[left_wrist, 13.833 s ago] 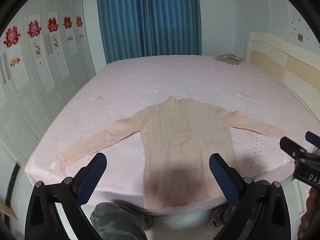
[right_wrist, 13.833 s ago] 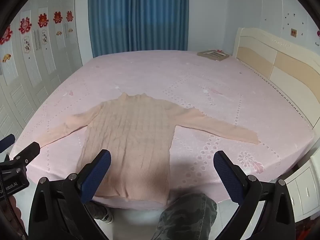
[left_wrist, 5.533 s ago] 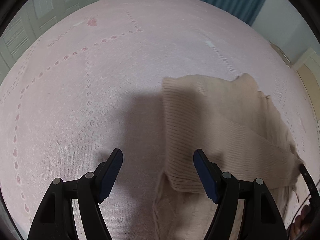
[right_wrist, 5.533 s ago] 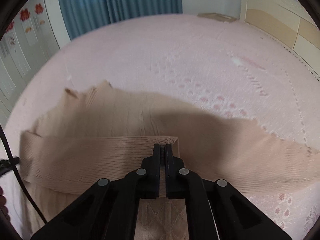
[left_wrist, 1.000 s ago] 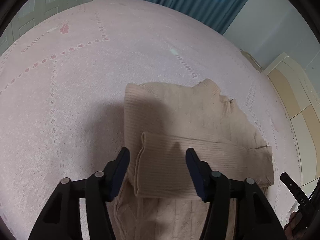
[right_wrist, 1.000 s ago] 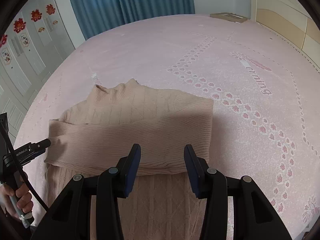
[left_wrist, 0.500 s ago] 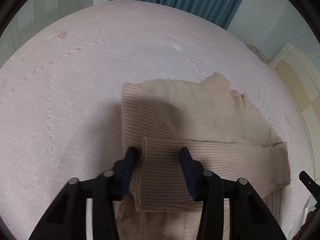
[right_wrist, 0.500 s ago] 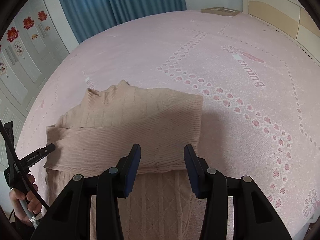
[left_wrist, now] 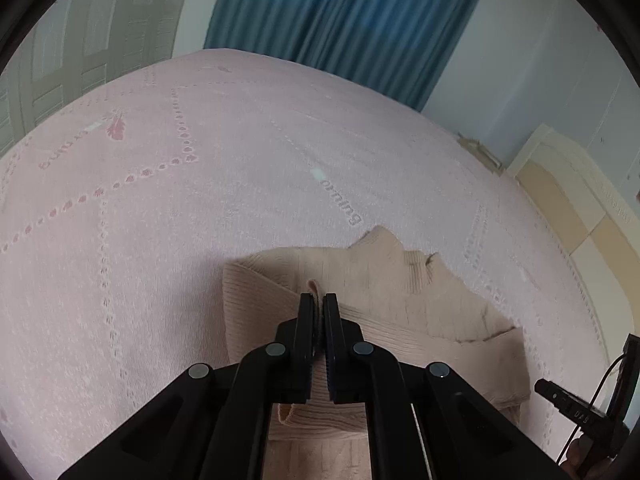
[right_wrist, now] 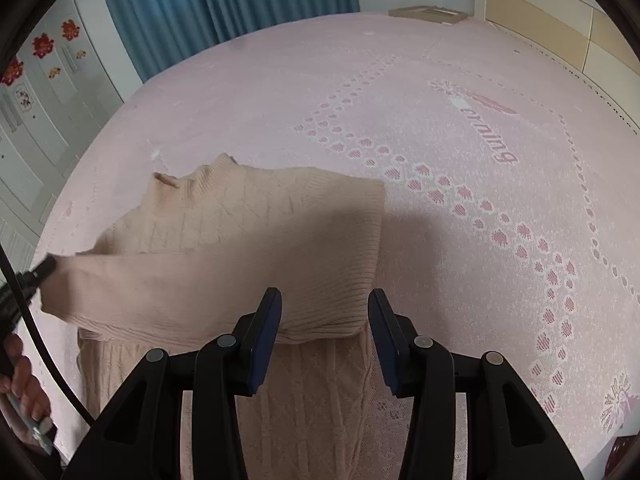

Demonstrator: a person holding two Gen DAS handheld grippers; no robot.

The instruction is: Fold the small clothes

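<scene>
A beige knit sweater (left_wrist: pixel 400 292) lies on the pink bed (left_wrist: pixel 200 200), both sleeves folded across its chest. My left gripper (left_wrist: pixel 319 300) is shut on the left end of the top sleeve fold, and a nub of knit pokes out above the pads. In the right wrist view that end of the sweater (right_wrist: pixel 260 232) is raised, with the left gripper (right_wrist: pixel 44 266) at its edge. My right gripper (right_wrist: pixel 324 320) stands open over the lower right edge of the folded sleeve; its blue pads (right_wrist: pixel 268 320) do not press the cloth.
Blue curtains (left_wrist: pixel 340 20) hang behind the bed. A cream headboard (left_wrist: pixel 580 200) runs along the right side, with a flat book (right_wrist: pixel 428 14) near it. White wardrobe doors (right_wrist: pixel 36 92) with flower stickers stand left. A hand (right_wrist: pixel 24 392) holds the left tool.
The left jaws have closed on the sleeve fold and risen a little, lifting that end of the sleeve. The right gripper has kept still and open.
</scene>
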